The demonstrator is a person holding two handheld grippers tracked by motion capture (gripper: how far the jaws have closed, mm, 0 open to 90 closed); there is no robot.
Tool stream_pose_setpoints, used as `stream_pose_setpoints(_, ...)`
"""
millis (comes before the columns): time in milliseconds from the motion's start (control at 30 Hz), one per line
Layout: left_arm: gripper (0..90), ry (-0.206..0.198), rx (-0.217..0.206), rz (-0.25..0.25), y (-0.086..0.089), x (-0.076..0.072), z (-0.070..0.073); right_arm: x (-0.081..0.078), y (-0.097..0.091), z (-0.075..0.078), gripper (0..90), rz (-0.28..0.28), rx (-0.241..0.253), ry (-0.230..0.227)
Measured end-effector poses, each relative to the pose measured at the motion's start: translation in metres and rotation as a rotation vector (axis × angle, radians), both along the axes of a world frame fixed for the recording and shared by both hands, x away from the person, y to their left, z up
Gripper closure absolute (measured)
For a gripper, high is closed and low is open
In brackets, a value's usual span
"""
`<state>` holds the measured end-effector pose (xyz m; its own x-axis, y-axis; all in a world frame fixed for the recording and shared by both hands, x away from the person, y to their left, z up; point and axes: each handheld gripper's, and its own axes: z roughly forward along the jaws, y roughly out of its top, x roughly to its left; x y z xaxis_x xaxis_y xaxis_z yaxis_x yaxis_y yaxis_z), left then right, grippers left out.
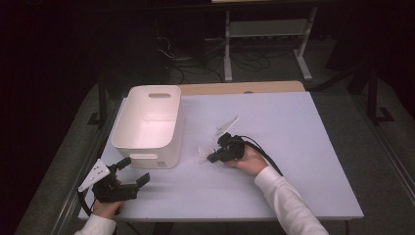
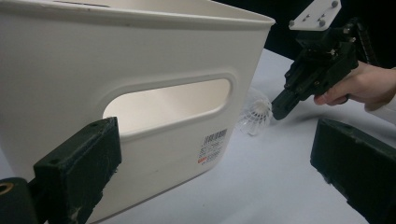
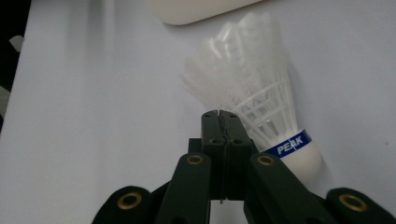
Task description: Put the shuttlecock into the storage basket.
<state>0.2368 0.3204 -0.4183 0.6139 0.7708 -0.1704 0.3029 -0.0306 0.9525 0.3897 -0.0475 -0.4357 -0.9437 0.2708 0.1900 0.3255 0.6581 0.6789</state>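
A white feathered shuttlecock with a blue band lies on its side on the pale table, just right of the white bin. My right gripper sits low beside it with its jaws pressed together and nothing between them. In the right gripper view the shuttlecock rests against the right side of the gripper. My left gripper stands open near the front left of the table, facing the bin's handle end. The left gripper view shows the bin, the shuttlecock and the right gripper beyond.
The pale table stretches to the right and back of the hands. The bin's inside looks bare from above. A strip of wooden edge runs along the table's far side, with dark floor, cables and a white frame beyond.
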Motion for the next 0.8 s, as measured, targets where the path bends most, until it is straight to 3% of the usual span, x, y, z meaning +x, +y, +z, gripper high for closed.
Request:
stream_pose_setpoints(400,1.5,0.002,-0.001,0.001,0.0,0.0,0.0,0.016,0.003,0.004,88.2,-0.071,0.02,-0.019)
stream_pose_setpoints(567,1.5,0.001,-0.001,0.0,0.0,0.0,0.0,0.025,0.0,0.006,88.2,-0.13,0.039,-0.035)
stream_pose_setpoints(633,1.5,0.002,-0.002,-0.001,0.0,0.0,0.0,0.025,-0.001,0.006,88.2,-0.153,0.06,-0.006)
stream_pose_setpoints(800,1.5,0.004,-0.007,-0.001,0.0,0.0,0.0,0.029,-0.005,0.008,88.1,-0.166,0.057,-0.024)
